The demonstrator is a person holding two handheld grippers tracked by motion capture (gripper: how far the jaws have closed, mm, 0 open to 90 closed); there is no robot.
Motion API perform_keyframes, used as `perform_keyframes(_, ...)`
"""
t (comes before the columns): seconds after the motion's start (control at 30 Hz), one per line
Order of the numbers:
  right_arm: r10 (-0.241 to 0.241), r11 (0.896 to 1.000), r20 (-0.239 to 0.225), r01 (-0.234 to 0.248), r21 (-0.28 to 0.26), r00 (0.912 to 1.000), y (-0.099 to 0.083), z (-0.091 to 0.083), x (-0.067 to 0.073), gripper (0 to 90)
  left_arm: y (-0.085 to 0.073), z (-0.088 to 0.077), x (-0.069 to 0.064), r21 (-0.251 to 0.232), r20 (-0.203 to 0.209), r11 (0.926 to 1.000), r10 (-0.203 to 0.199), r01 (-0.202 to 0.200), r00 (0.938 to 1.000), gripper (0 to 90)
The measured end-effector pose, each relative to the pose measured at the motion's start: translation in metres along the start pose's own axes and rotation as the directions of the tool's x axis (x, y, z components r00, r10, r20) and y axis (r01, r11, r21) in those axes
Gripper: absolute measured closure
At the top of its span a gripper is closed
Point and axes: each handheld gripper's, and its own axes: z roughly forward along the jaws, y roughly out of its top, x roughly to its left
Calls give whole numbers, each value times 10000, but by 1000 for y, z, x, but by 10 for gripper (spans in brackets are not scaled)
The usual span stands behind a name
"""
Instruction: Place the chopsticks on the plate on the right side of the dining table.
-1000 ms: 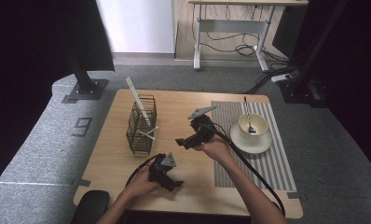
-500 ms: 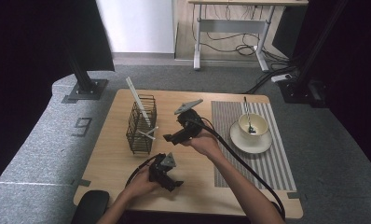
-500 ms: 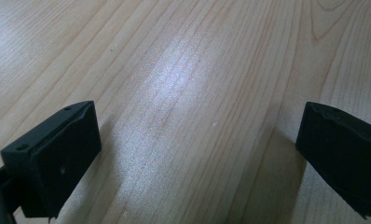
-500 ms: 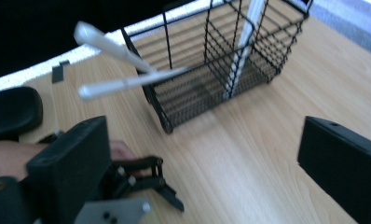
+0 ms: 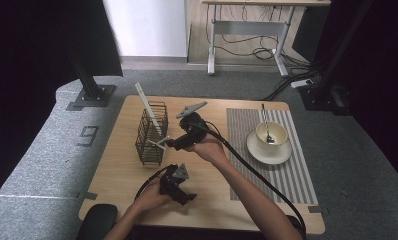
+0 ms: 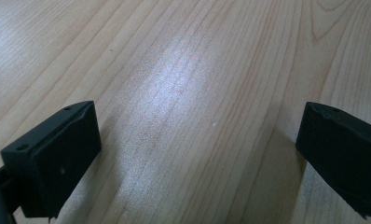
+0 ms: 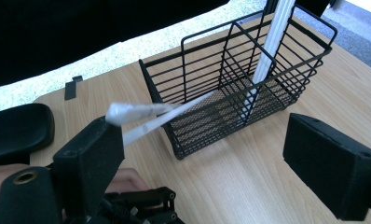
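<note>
Right gripper view: the right tool (image 7: 193, 154) has its jaws apart, just narrowing, nothing pressed. White utensil handles (image 7: 146, 116) lean from the wire basket (image 7: 239, 84) toward frame left, tips above its left jaw. Left tool (image 5: 174, 182) rests released, farther off.

Right tongs (image 5: 171, 143) beside wire basket (image 5: 150, 133), seemingly at wrapped straws (image 5: 158, 142); left tongs (image 5: 183, 194) on table (image 5: 222, 190).

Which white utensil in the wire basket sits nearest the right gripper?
The pair leaning low over the basket's end, beside the right gripper; the other stands tall at the far end.
</note>
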Motion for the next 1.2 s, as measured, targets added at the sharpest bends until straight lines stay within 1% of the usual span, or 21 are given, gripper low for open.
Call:
perform_keyframes(0.1,-16,10000,40,16,33,10000,2,6,1,129,0,0,0,8,-32,10000,-14,14,10000,0)
perform_keyframes(0.17,-120,9999,92,120,40,9999,3,9,2,170,0,0,0,11,-34,10000,-9,9,10000,0)
perform_keyframes(0.23,-203,9998,51,203,-70,9998,3,13,3,284,0,0,0,2,-26,10000,-13,13,10000,0)
perform_keyframes(0.27,-203,9998,51,203,-70,9998,3,13,3,284,0,0,0,6,-30,10000,-5,5,10000,0)
perform_keyframes(0.3,-265,9995,53,266,-170,9996,2,14,4,341,0,0,0,7,-33,10000,-3,3,10000,0)
perform_keyframes(0.33,-420,9986,37,421,-311,9991,2,15,5,427,0,0,0,39,-37,10000,32,-31,10000,0)
perform_keyframes(0.37,-420,9986,37,421,-311,9991,2,15,5,427,0,0,0,39,-37,10000,32,-31,10000,0)
perform_keyframes(0.4,-463,9983,29,464,-341,9989,2,15,6,458,0,0,0,41,-35,10000,34,-34,10000,0)
perform_keyframes(0.53,-601,9976,-112,596,-365,9981,2,16,8,621,0,0,0,62,-42,10000,56,-55,10000,0)
perform_keyframes(0.57,-613,9974,-83,610,-381,9981,2,16,9,658,0,0,0,70,-37,9999,79,-78,10000,0)
perform_keyframes(0.63,-697,9967,-167,689,-440,9974,3,16,10,757,0,0,0,67,-36,9999,79,-78,10000,0)
perform_keyframes(0.67,-799,9957,-116,792,-481,9967,3,16,11,812,0,0,0,70,-37,9999,81,-81,10000,0)
perform_keyframes(0.9,-744,9962,-116,738,-463,9972,4,15,10,818,0,0,0,42,-31,10000,49,-49,10000,0)
perform_keyframes(1.0,-738,9963,-138,731,-458,9972,5,12,10,818,0,0,0,39,-33,10000,46,-46,10000,0)
perform_keyframes(1.07,-766,9959,-125,759,-482,9970,7,5,9,818,0,0,0,57,-33,10000,64,-64,10000,0)
perform_keyframes(1.1,-766,9959,-125,759,-482,9970,7,5,9,818,0,0,0,57,-33,10000,64,-64,10000,0)
perform_keyframes(1.13,-754,9960,-128,747,-490,9971,8,0,8,818,0,0,0,53,-35,10000,59,-58,10000,0)
perform_keyframes(1.2,-761,9959,-144,753,-503,9970,8,-2,8,818,0,0,0,53,-38,10000,41,-41,10000,0)
